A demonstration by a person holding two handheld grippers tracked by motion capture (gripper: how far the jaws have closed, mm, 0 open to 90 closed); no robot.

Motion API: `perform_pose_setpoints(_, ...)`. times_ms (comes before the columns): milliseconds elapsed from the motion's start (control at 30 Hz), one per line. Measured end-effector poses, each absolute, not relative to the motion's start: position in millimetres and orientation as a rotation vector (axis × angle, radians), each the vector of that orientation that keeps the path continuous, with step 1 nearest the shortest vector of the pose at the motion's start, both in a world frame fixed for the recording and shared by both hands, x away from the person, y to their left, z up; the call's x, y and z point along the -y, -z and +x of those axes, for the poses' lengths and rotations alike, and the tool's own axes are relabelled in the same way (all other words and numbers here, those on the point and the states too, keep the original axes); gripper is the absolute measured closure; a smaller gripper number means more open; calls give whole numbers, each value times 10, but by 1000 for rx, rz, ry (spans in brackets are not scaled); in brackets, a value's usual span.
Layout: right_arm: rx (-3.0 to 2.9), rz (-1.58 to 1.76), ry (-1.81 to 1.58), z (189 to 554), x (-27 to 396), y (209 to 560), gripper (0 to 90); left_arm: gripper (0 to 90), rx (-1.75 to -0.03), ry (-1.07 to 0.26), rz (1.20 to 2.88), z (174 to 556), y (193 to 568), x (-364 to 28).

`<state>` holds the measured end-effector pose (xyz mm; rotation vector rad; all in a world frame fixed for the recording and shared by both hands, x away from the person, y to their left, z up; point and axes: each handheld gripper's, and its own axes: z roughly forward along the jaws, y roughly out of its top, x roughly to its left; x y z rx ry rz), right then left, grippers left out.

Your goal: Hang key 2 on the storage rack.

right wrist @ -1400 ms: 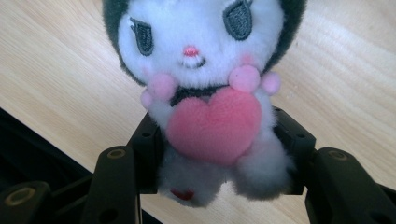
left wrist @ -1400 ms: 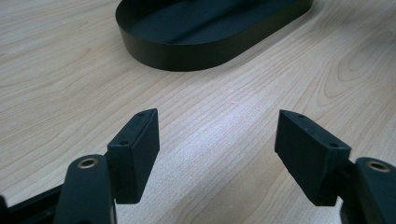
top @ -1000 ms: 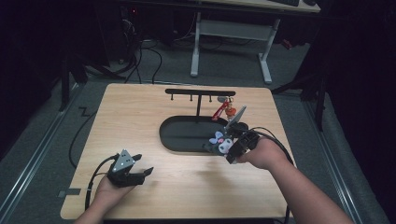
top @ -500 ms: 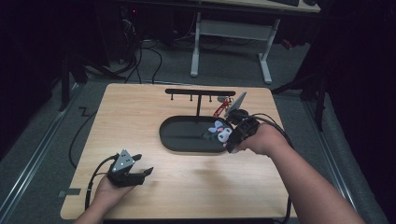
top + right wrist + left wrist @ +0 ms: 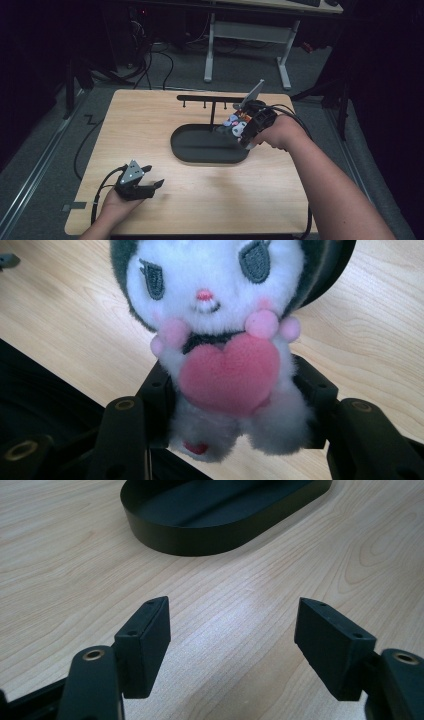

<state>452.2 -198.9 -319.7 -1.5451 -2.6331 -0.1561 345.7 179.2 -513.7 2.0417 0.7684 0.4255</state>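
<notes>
Nearest the person, the left gripper (image 5: 145,183) rests on the wooden table (image 5: 150,125) with its jaws spread apart and nothing between them; its own view looks across bare wood to the near wall of the black oval tray (image 5: 220,535). Farther off, the right gripper (image 5: 239,131) is clamped on a plush toy (image 5: 225,350) over the tray's right end, below the black hook rack (image 5: 210,98). From above the toy is a small pale blur, while the right gripper view shows its white face, grey ears and pink heart pinched at the body between both pads.
</notes>
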Motion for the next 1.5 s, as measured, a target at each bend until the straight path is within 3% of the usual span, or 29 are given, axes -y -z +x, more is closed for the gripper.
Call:
perform_pose_setpoints(500,2591,-1605,131,4796,1908,3009,471,311,-769,-422,2040,3456,5140,-1797)
perform_pose_setpoints(1500,2628,-1700,158,4994,1844,2815,471,311,-761,-413,2053,3459,5142,-1794)
